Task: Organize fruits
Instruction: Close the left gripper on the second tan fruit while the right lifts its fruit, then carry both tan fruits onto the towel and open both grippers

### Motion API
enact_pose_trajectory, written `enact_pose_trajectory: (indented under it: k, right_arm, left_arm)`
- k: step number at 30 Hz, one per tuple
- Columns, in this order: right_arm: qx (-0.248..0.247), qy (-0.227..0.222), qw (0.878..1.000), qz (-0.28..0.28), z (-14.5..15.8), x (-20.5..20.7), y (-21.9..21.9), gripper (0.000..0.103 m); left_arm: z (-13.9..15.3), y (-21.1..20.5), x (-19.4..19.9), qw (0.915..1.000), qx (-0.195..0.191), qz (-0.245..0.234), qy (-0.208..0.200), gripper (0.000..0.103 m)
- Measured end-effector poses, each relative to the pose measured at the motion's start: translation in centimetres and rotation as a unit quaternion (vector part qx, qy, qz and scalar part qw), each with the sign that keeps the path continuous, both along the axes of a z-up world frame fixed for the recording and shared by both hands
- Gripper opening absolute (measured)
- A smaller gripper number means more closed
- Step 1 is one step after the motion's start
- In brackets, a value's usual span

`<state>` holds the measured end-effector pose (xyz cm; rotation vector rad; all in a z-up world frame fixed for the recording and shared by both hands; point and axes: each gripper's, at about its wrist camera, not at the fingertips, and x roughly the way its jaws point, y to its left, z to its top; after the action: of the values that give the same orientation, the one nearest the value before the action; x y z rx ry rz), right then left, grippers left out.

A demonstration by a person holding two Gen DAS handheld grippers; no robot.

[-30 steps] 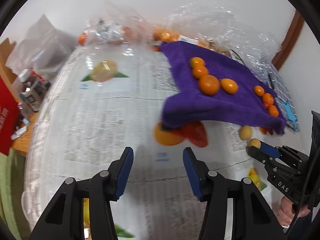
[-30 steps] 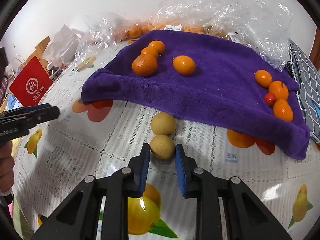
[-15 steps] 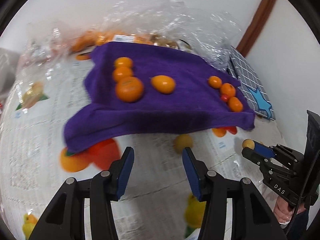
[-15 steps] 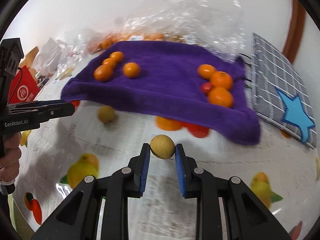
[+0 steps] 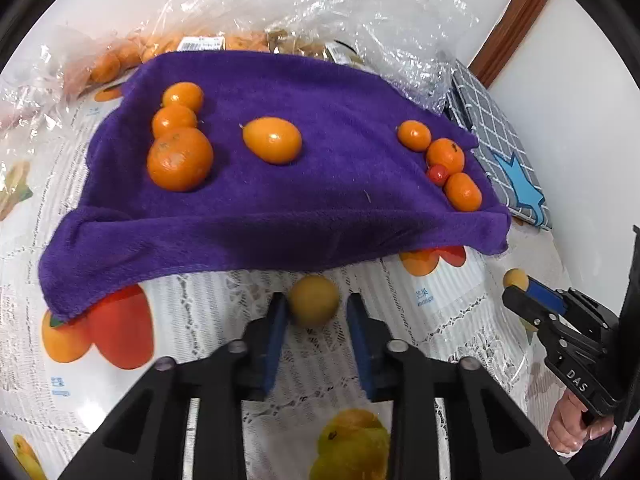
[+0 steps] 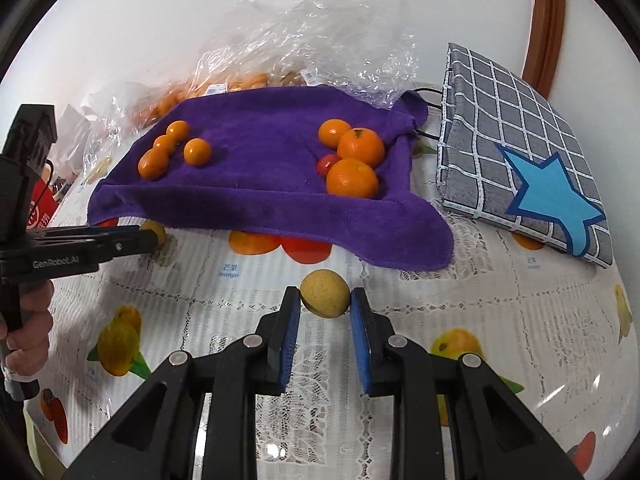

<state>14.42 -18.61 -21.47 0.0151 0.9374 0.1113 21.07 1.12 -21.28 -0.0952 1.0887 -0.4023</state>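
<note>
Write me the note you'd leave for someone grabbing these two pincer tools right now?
Left gripper: shut on a small round yellow-brown fruit just below the near edge of the purple fleece towel.
Right gripper: shut on a second round yellow-brown fruit, near the towel's right corner.
On the towel: four orange citrus fruits on the left, three more with a small red fruit on the right.
Done: both yellow-brown fruits gripped.
Left: probably set both on the towel as their own group.

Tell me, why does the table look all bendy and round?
Both wrist views use fisheye lenses, so the tablecloth bulges like a ball and black corners ring each picture. In the left wrist view, the yellow fruit looks slightly soft; in the right wrist view, the plastic bags glare white.
</note>
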Motion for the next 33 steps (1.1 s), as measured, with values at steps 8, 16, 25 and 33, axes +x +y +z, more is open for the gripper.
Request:
enact_pose_trajectory:
  k: [8, 16, 25, 33]
  right_arm:
    - [0.002, -0.005, 1.0, 0.002, 0.4, 0.0, 0.2, 0.025]
    - [0.004, -0.022, 1.0, 0.001, 2.4, 0.5, 0.3, 0.025]
    - [0.021, -0.039, 0.999, -0.008, 5.5, 2.8, 0.0, 0.025]
    - [0.026, -0.042, 0.999, -0.004, 6.7, 5.5, 0.2, 0.025]
  left_arm:
    - [1.1, 0.4, -0.3, 0.9998, 0.01, 0.015, -0.011, 0.026]
    - [4.1, 3.5, -1.2, 0.9979, 0.019, 0.053, -0.031, 0.026]
    - [7.8, 6.0, 0.0, 0.9945, 0.011, 0.093, -0.046, 0.026]
    - [9.2, 5.7, 2.3, 0.9931, 0.009, 0.1, -0.059, 0.026]
